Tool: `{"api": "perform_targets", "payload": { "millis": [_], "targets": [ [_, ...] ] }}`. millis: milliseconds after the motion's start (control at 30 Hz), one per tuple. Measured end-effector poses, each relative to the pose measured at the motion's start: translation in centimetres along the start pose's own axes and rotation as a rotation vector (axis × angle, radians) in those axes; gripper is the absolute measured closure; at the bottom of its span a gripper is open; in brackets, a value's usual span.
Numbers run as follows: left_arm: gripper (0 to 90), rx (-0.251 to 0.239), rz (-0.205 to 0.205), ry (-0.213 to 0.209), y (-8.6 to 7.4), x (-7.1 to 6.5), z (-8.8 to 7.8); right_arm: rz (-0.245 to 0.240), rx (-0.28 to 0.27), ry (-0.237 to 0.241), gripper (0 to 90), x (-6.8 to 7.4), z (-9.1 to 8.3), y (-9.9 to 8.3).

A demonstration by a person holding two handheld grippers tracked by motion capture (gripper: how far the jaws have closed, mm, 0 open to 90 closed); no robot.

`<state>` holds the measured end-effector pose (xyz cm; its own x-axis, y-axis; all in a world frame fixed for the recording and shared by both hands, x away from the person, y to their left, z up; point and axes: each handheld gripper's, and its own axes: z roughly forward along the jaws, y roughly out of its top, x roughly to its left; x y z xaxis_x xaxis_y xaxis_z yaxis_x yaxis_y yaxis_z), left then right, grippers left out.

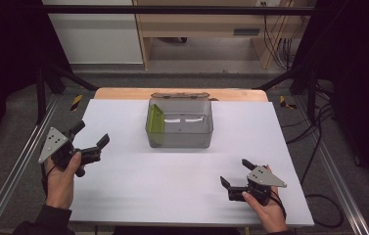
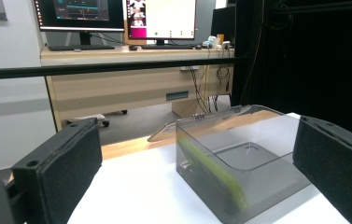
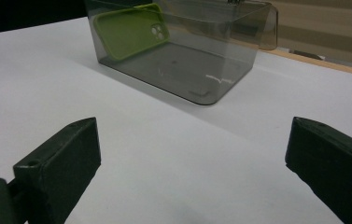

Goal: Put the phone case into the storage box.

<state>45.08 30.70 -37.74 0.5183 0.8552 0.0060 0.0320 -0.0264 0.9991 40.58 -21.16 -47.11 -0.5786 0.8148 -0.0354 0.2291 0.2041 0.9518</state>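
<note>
Risk, box tipping: the clear smoky plastic box looks light, and it could be pushed or tilted on the white surface if a jaw catches its wall while reaching in.
Risk, case slipping: the green phone case is judged thin and smooth; leaning as it does, it could be knocked flat or could slide out of a shallow pinch.
Risk, lid: the hinged lid is folded back behind the box and could be struck by a high approach.
Left tongs: released, jaws spread wide, nothing held; seen left of the box, apart from it.
Right tongs: released, jaws wide, empty; seen near the surface's front right, well apart from the box.
Phone case position: propped on edge against the box's left inner wall, on the side nearer the left tongs.
</note>
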Motion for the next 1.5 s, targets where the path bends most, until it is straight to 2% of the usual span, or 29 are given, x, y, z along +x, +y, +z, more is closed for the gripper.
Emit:
{"api": "perform_targets", "payload": {
  "millis": [300, 467, 1500],
  "targets": [
    [1.2, 0.016, -0.018, 0.003, -1.9, -0.3, -0.7, -0.001, 0.0, 0.002, 3.7, 0.0, 0.0, 0.0],
    [1.2, 0.018, -0.025, 0.005, -2.4, -0.3, -1.1, 0.0, 0.0, 0.002, 3.8, 0.0, 0.0, 0.0],
    [1.2, 0.057, 0.007, -0.046, -4.7, -3.1, -1.9, -0.003, 0.0, 0.0, 3.7, 0.0, 0.0, 0.0]
  ]
}}
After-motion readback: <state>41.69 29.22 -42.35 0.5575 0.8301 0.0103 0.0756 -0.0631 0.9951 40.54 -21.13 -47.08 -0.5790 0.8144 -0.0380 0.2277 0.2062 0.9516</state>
